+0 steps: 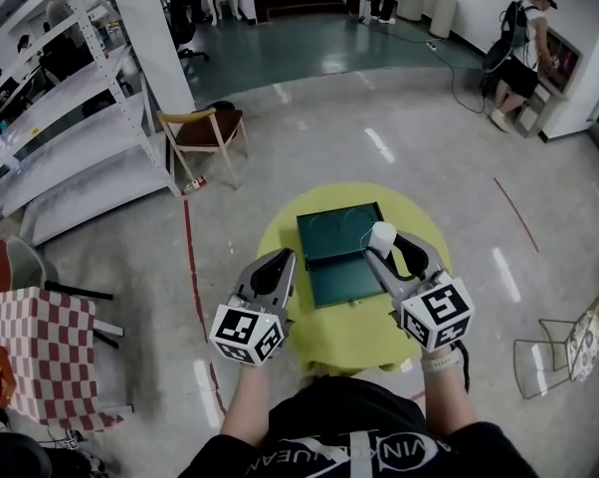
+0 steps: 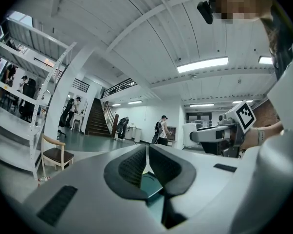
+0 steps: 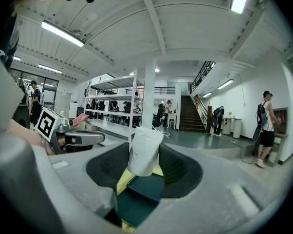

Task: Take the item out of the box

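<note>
White item (image 3: 145, 150), a pale, soft-looking roll or pouch whose exact kind is hard to make out, stands upright between the jaws of the right gripper (image 1: 387, 247), which are clenched on its sides. In the head view those jaws cover its lower part; only the top shows. It hangs above the dark green box (image 1: 331, 229), which lies open directly below and ahead of the right jaws on the round yellow surface (image 1: 280, 222). The right gripper hides the box's near right corner. The left gripper (image 2: 147, 152) has its jaws pressed together with nothing between them. They sit just beside the box's left edge, and whether they touch it cannot be told. Through the narrow gap under those jaws only a sliver of green box shows.
</note>
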Action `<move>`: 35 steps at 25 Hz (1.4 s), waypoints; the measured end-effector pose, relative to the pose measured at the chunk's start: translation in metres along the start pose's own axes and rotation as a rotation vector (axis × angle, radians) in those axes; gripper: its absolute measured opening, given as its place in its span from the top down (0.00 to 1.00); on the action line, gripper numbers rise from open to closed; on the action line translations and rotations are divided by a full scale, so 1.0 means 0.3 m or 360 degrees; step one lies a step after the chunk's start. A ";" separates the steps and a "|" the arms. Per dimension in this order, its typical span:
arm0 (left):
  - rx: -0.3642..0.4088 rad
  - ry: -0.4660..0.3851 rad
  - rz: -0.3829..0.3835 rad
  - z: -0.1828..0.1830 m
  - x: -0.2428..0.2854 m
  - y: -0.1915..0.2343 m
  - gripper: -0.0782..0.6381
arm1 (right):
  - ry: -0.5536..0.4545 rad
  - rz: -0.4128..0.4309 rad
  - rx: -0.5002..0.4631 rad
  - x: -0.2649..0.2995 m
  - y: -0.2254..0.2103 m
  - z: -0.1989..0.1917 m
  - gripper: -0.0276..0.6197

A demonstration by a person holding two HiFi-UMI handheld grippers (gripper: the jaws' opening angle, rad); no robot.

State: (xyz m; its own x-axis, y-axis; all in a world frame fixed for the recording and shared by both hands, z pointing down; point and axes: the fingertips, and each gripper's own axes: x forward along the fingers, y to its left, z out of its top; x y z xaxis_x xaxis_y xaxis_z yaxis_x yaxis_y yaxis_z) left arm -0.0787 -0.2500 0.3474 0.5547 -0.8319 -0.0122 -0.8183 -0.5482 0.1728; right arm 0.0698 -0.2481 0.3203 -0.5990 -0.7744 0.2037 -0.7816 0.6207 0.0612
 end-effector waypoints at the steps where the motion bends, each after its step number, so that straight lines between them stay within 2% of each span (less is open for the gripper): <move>1: -0.0002 -0.0005 -0.0001 0.003 -0.003 0.003 0.86 | -0.0004 -0.0006 -0.0004 -0.002 0.003 0.003 0.66; 35: -0.0052 0.0065 0.0012 -0.067 -0.029 0.036 0.86 | -0.0024 -0.0125 0.0026 -0.012 -0.030 -0.030 0.66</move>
State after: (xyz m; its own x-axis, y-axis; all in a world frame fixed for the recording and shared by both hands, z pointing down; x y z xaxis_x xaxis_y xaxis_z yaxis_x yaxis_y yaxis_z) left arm -0.0894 -0.2469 0.3690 0.5548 -0.8315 0.0291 -0.8175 -0.5383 0.2047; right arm 0.0806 -0.2499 0.3279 -0.5382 -0.8224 0.1843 -0.8290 0.5560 0.0605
